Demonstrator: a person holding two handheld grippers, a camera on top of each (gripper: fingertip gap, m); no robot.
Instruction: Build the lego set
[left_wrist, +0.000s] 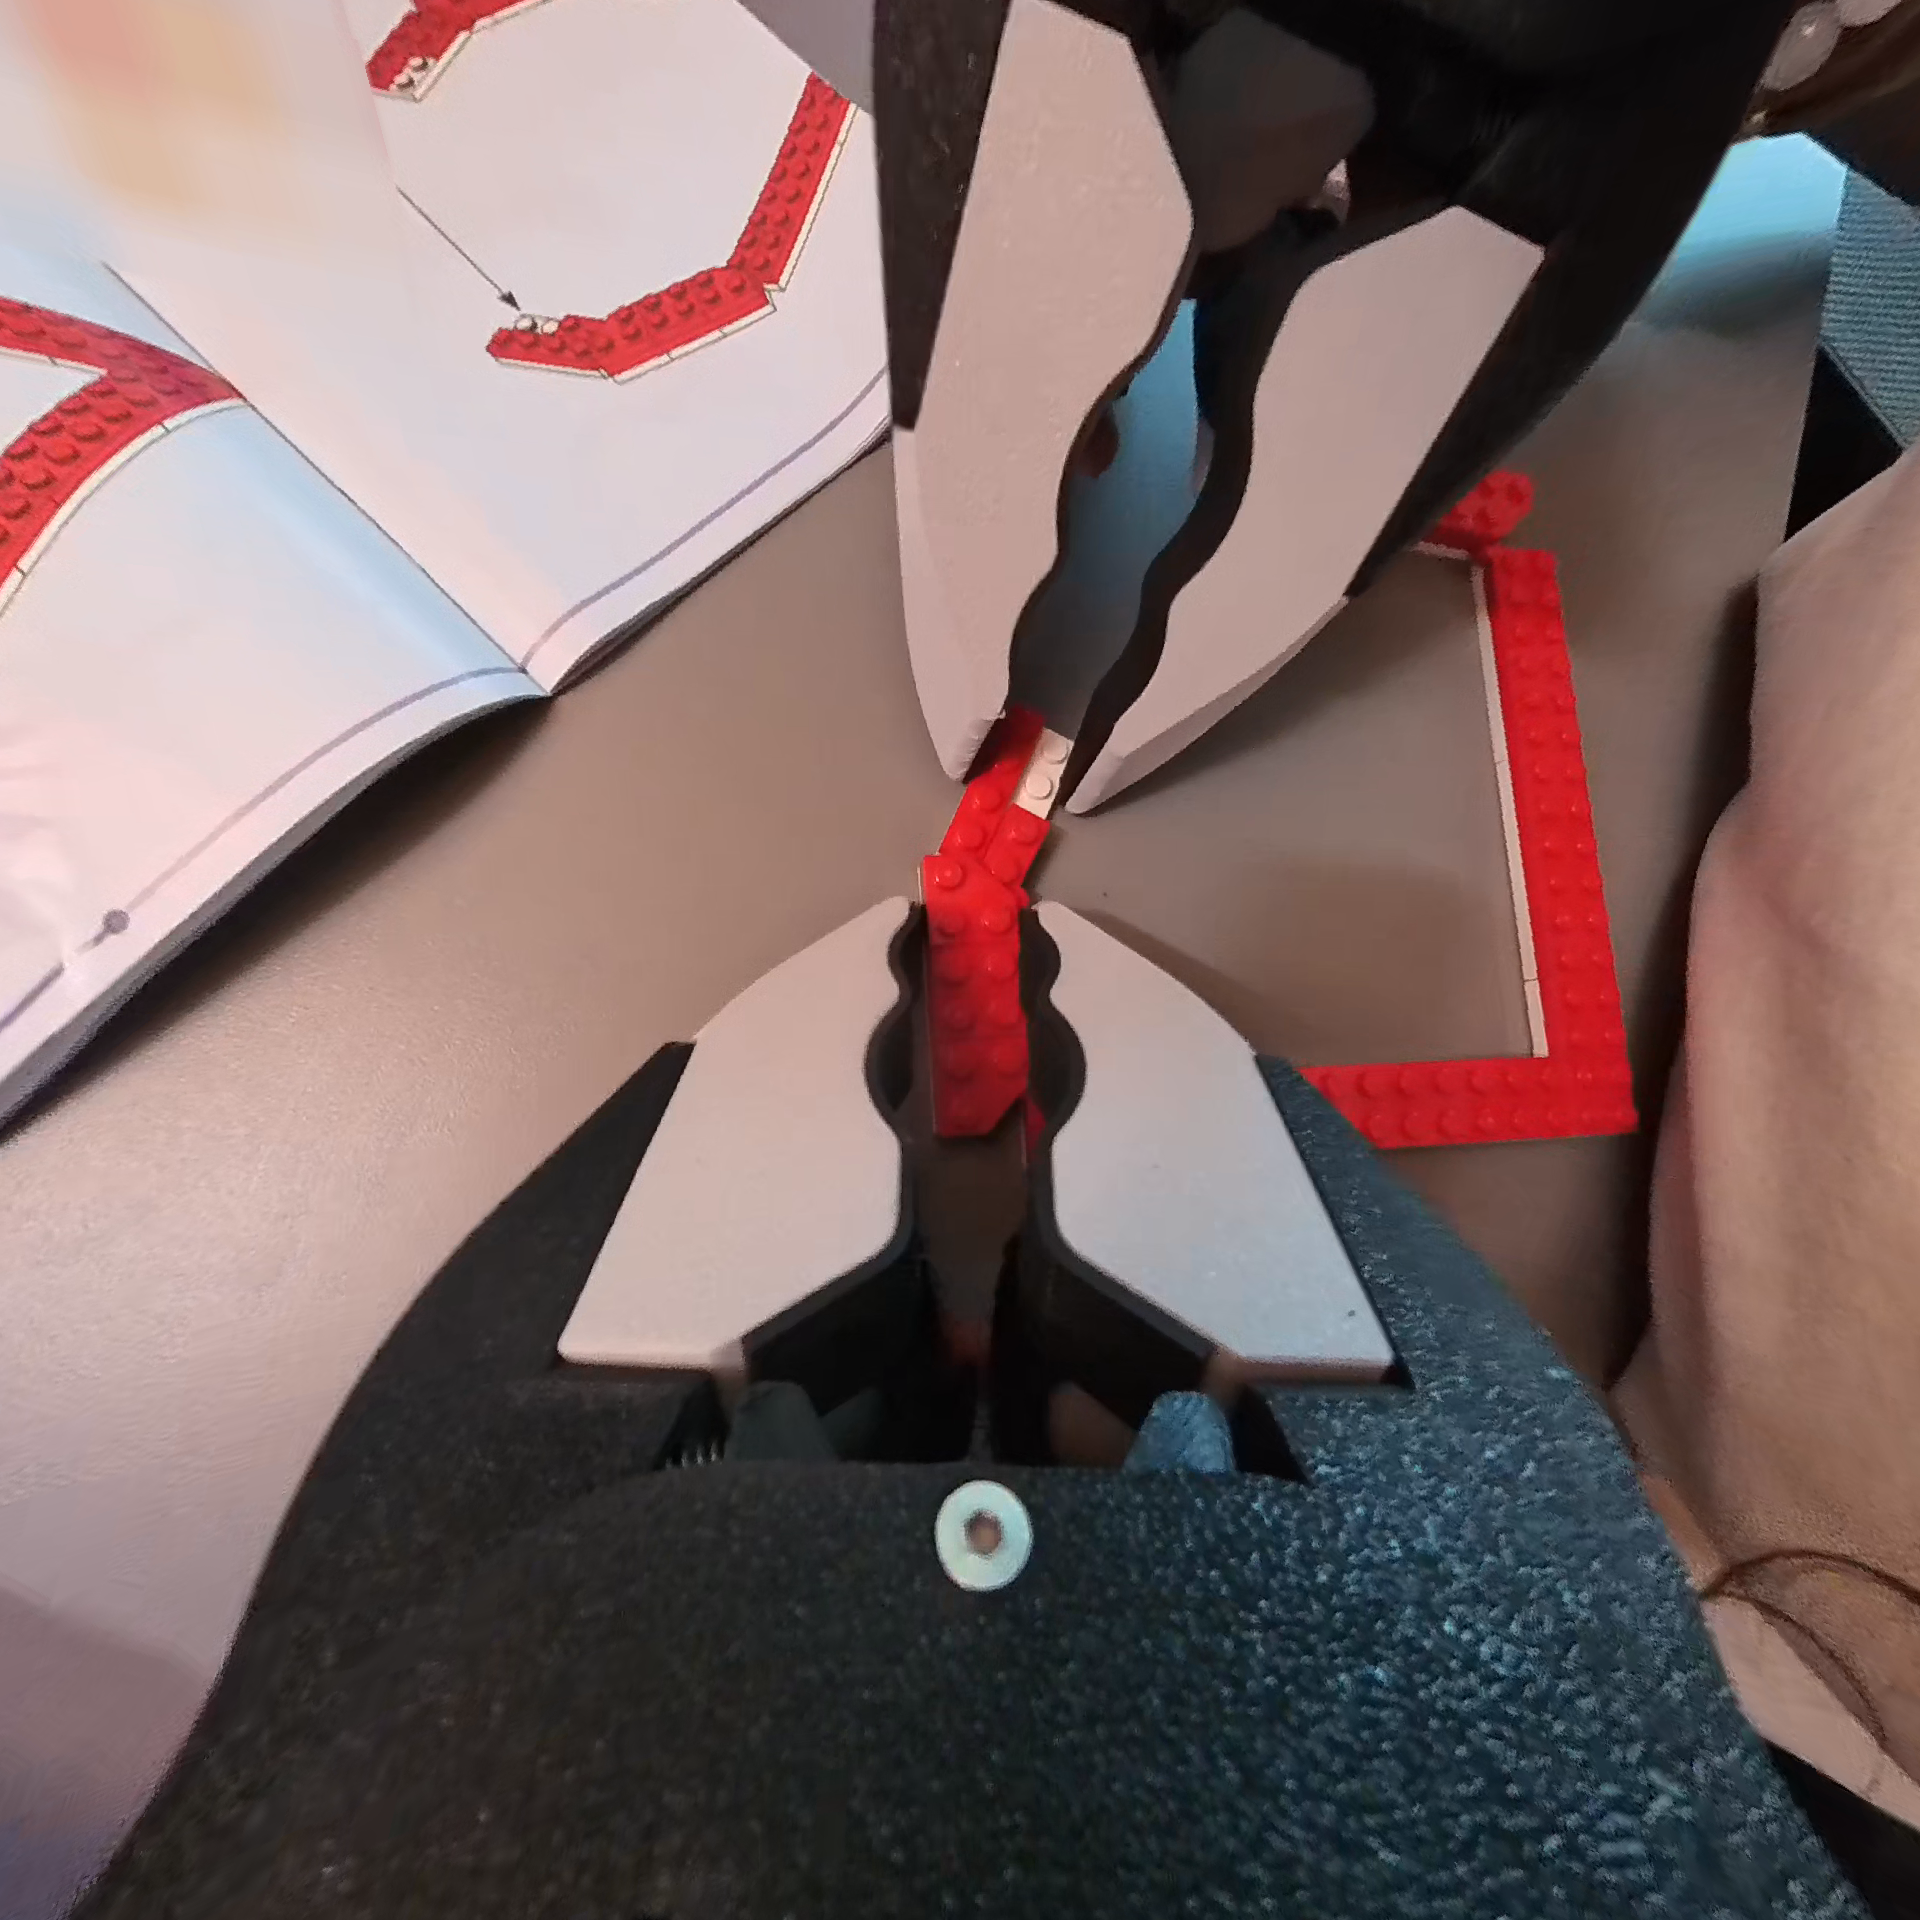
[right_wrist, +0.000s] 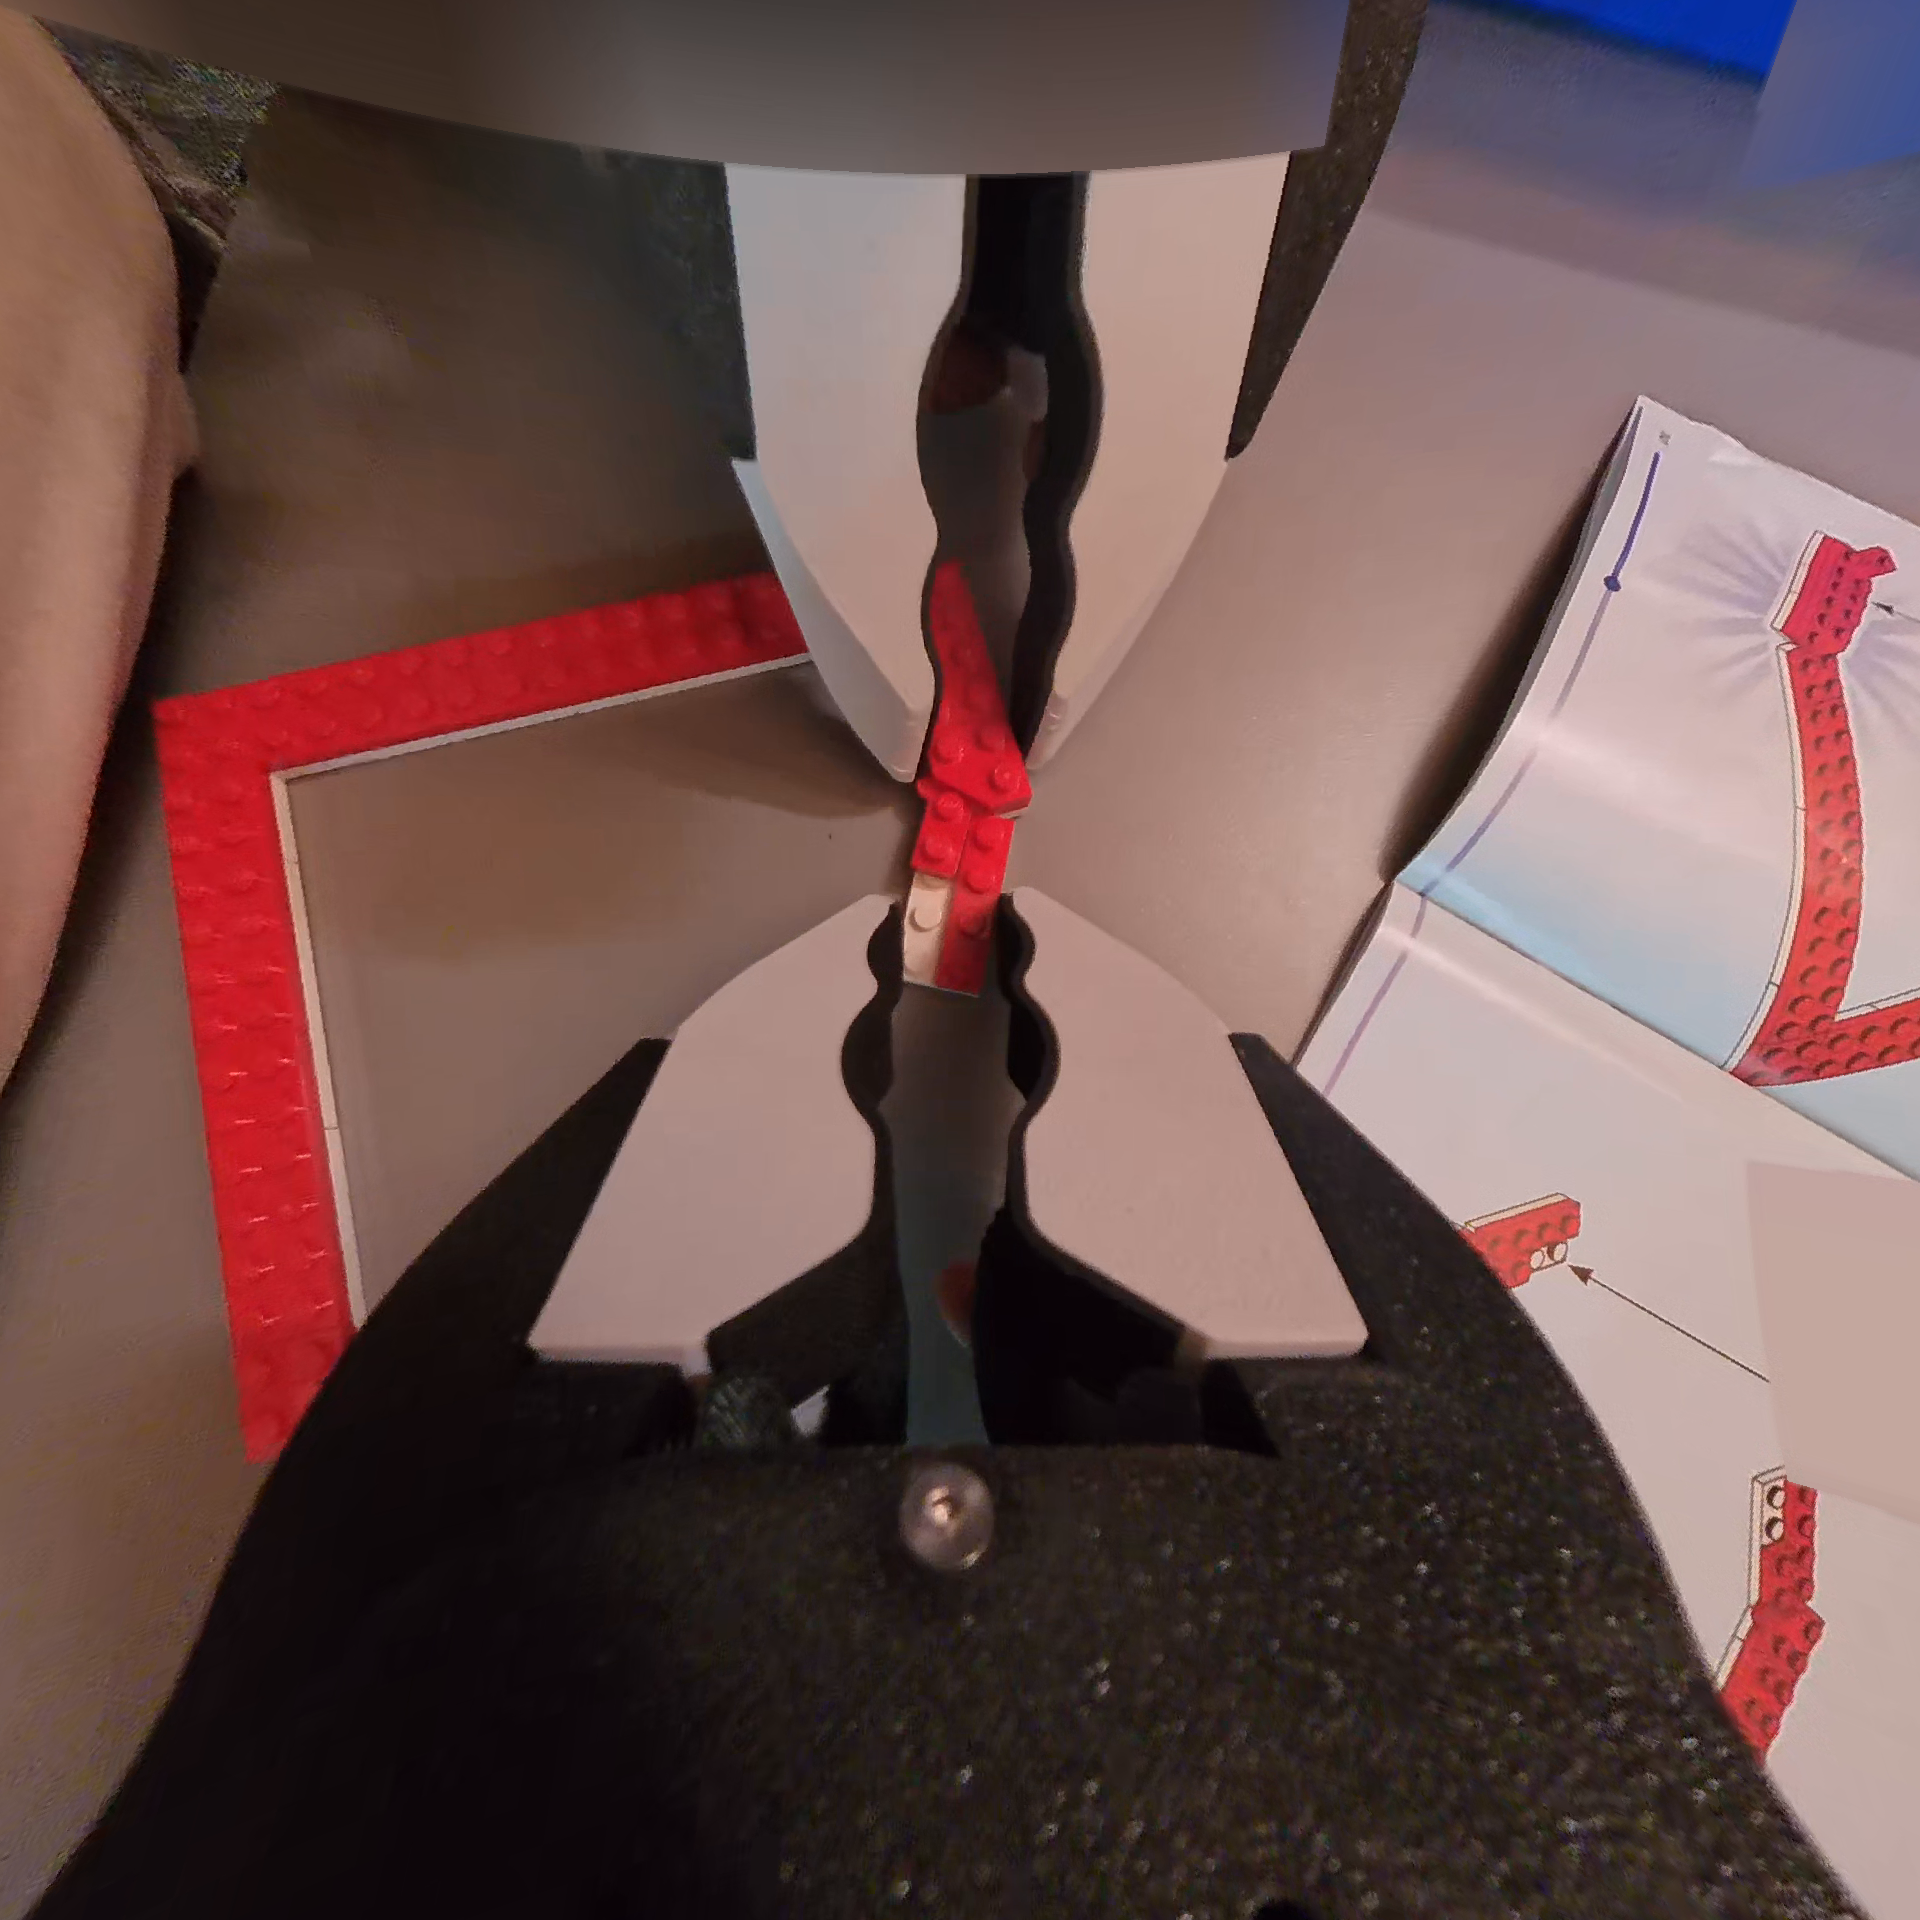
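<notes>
- The near end of the red plate strip (left_wrist: 977, 1023) runs down between the left gripper's (left_wrist: 971, 914) fingers, where it is lost in shadow.
- The red L-shaped frame (left_wrist: 1558, 831) is covered at its upper end by the right gripper (left_wrist: 1023, 790).
- The instruction booklet (left_wrist: 312, 468) is cut by the left edge, its corner blurred.
- A beige blur (right_wrist: 73, 416) fills the left edge; what it is cannot be told.
</notes>
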